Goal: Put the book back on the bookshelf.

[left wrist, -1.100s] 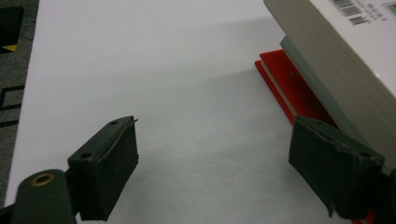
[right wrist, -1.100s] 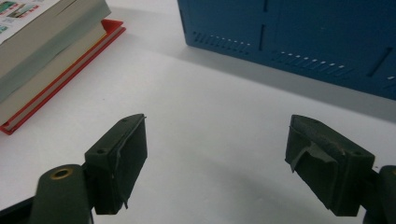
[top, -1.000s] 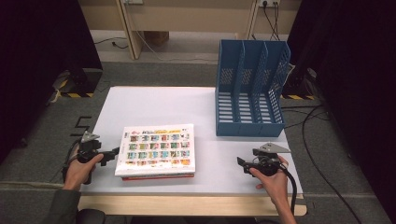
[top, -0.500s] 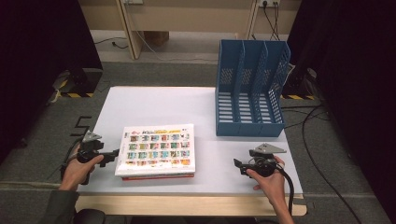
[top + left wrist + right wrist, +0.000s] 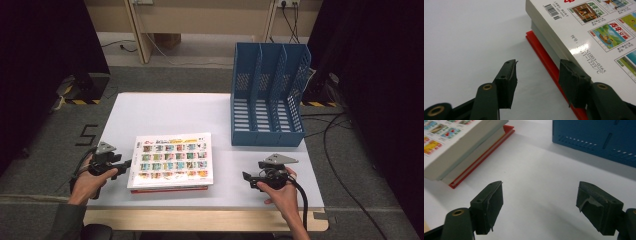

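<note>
We cannot read the top book's [image 5: 172,161] cover text from the high view; it is too small. The red book [image 5: 546,60] beneath is mostly covered, with just an edge visible. The blue file rack [image 5: 596,137] is cut off by the right gripper view's top edge.

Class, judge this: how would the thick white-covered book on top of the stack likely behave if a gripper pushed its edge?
The thick white-covered book has a glossy cover, so it would probably slide off the thin red book beneath rather than tip. Its deep page block suggests it is fairly heavy and stiff. Lying flat, it seems unlikely to roll.
</note>
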{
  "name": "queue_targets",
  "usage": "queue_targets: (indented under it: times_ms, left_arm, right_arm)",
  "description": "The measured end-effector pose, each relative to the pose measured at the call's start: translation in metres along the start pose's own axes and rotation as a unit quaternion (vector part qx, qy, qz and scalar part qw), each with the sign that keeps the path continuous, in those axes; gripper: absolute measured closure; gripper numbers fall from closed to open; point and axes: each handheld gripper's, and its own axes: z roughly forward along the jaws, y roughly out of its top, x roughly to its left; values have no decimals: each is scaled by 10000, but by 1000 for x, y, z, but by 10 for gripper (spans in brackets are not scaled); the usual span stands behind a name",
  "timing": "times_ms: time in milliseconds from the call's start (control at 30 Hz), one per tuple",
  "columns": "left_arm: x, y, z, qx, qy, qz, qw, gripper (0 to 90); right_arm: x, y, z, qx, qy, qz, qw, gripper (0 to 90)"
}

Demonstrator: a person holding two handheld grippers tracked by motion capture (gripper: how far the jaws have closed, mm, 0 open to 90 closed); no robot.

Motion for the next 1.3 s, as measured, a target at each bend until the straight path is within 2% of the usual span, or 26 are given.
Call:
queue_targets:
  times_ms: [33,133,233,267,300,333,367,433,500,567,600,633,700,767,933,1033,1233,1267,1300]
  left_arm:
    - [-2,1,-1,-12,56,87,9999,496]
    - [-3,3,-3,-62,75,29,9999,463]
    - [-5,3,-3,-60,99,42,9999,493]
    - [-9,5,-4,-37,144,129,9998,508]
    - [-9,5,-4,-37,144,129,9998,509]
    - [-10,6,-5,-25,155,188,9997,508]
    - [-11,7,-6,-2,150,239,9996,508]
    - [-12,8,-6,8,74,194,9998,482]
    - [-15,8,-5,-12,12,210,9998,481]
    - [-19,9,-4,29,-28,322,9995,474]
    - [-21,10,-3,46,10,372,9993,390]
    - [-21,11,-2,57,44,407,9991,352]
    - [-20,10,-1,48,12,357,9993,312]
    - [-17,9,0,23,25,278,9996,249]
    - [-9,7,5,-49,-40,40,10000,147]
    - [-6,6,6,-110,-63,-65,9999,148]
    - [-7,6,6,-105,-121,-60,9999,151]
    - [-7,6,6,-96,-120,-43,9999,151]
    - [-7,6,6,-96,-116,-43,9999,151]
  right_arm:
    - [1,1,1,-15,48,-1,10000,223]
    - [6,4,5,-80,269,99,9996,226]
    - [11,9,9,-90,353,67,9993,227]
    - [13,10,10,-88,379,71,9992,226]
    - [13,10,10,-88,379,71,9992,226]
    - [16,14,13,-102,489,89,9987,226]
    - [16,14,13,-102,489,89,9987,226]
    - [20,20,17,-157,655,165,9976,229]
    - [23,23,21,-135,671,137,9976,229]
    - [24,25,22,-128,678,116,9975,229]
    - [26,29,26,-123,712,104,9973,228]
    - [27,30,27,-127,724,103,9972,227]
    - [28,32,29,-125,762,126,9969,227]
    - [31,36,35,-108,933,199,9954,224]
    - [36,42,47,-48,1069,230,9940,217]
    - [37,45,53,-12,1142,314,9930,213]
    - [38,48,62,109,1228,348,9918,205]
    - [38,48,66,163,1319,421,9902,198]
    - [38,48,66,163,1319,421,9902,198]
